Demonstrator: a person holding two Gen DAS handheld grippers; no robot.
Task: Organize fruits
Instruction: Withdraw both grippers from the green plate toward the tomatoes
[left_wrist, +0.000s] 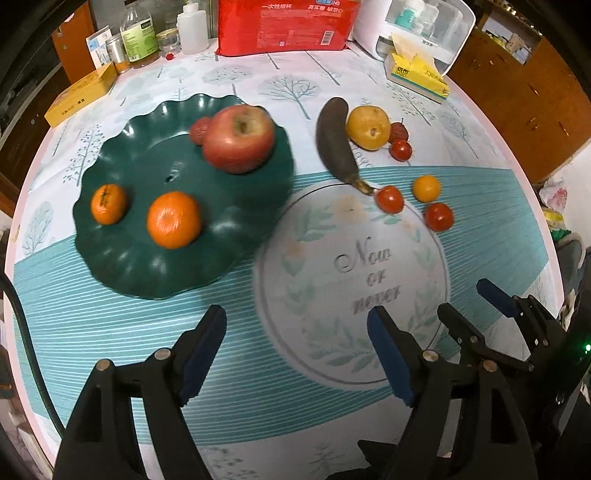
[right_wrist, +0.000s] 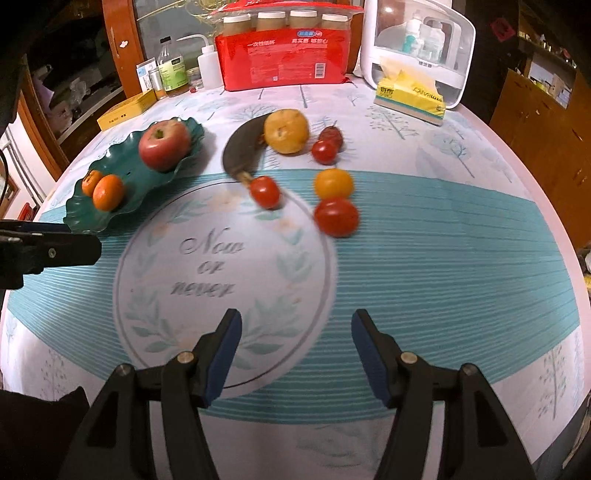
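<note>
The scalloped dark green plastic plate (left_wrist: 122, 258) sits on the left of the tree-printed tablecloth (left_wrist: 332, 266) and already holds a large red apple (left_wrist: 239, 138), two orange mandarins (left_wrist: 173, 219) and a small red fruit tucked behind the apple. To its right, off the plate, lie the rest: a blackened overripe banana (left_wrist: 334, 142) touching a yellow pear (left_wrist: 368, 127), then three red cherry tomatoes, the nearest (right_wrist: 336, 216) just below a small round yellow-orange tomato (right_wrist: 333, 183).

The left gripper (left_wrist: 297, 350) and the right gripper (right_wrist: 295, 352) both hang over bare cloth, jaws apart with nothing between them.

The next step is likely a pick from the loose group. The nearest red tomato looks the easiest reach for the right gripper (it stands clear of the banana). Straddle it squarely and close gently, since it is soft and will roll if nudged by one pad first.
</note>
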